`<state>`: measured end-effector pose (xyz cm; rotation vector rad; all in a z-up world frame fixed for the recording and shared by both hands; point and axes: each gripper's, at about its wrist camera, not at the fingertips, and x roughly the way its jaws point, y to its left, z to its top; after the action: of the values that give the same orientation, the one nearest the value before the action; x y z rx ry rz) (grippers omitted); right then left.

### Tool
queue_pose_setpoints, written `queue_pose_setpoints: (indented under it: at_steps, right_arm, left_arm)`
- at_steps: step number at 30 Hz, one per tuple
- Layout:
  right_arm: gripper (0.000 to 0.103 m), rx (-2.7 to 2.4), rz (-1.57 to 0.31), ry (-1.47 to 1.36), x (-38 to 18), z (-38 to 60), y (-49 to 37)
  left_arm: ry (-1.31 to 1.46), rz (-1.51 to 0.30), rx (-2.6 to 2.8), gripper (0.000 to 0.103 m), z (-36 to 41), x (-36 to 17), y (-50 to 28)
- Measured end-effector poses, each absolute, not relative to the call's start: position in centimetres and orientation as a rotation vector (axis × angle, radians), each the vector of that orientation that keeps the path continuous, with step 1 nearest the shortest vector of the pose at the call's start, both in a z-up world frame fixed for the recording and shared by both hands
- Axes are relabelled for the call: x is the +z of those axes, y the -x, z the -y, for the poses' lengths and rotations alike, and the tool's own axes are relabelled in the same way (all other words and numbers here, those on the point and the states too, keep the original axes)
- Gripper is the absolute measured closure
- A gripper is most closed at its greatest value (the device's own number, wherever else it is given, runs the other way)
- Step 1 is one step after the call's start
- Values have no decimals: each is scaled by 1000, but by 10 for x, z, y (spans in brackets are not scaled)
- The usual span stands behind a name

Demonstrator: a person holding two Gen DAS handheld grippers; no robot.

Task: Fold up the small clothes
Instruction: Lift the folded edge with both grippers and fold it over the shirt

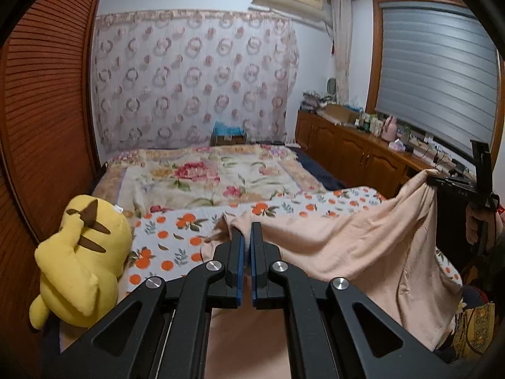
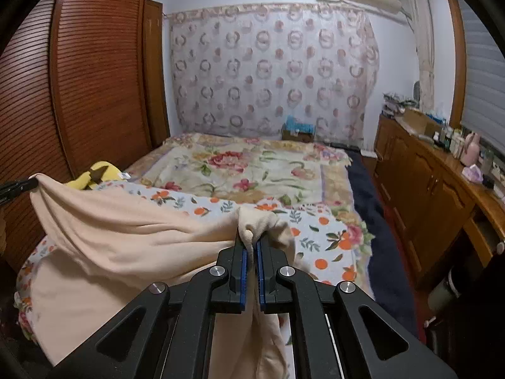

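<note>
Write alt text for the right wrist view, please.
The right gripper is clamped on a bunched edge of a peach garment, stretched leftward over a bed with an orange-print sheet. A floral blanket lies beyond, and a yellow plush toy peeks behind the cloth.

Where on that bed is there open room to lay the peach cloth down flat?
The floral blanket between the wardrobe and the dark bed edge lies bare. The orange-print sheet ahead of the right gripper is open too. It is crowded beside the yellow plush toy and on the cluttered sideboard.
</note>
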<state>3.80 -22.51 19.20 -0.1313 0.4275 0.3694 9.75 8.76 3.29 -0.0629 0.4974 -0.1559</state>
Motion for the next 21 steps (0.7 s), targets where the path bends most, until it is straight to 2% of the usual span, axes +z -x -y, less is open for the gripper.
queue_pose_setpoints:
  at_steps: [10,21]
  right_arm:
    - [99,347,-416,123,187,220,-29]
    - [99,427,-407,93,193,268,54]
  left_arm:
    - [46,-500,-164,99,-89,35,-92]
    - [49,-489,-155,99,-101,40,-29]
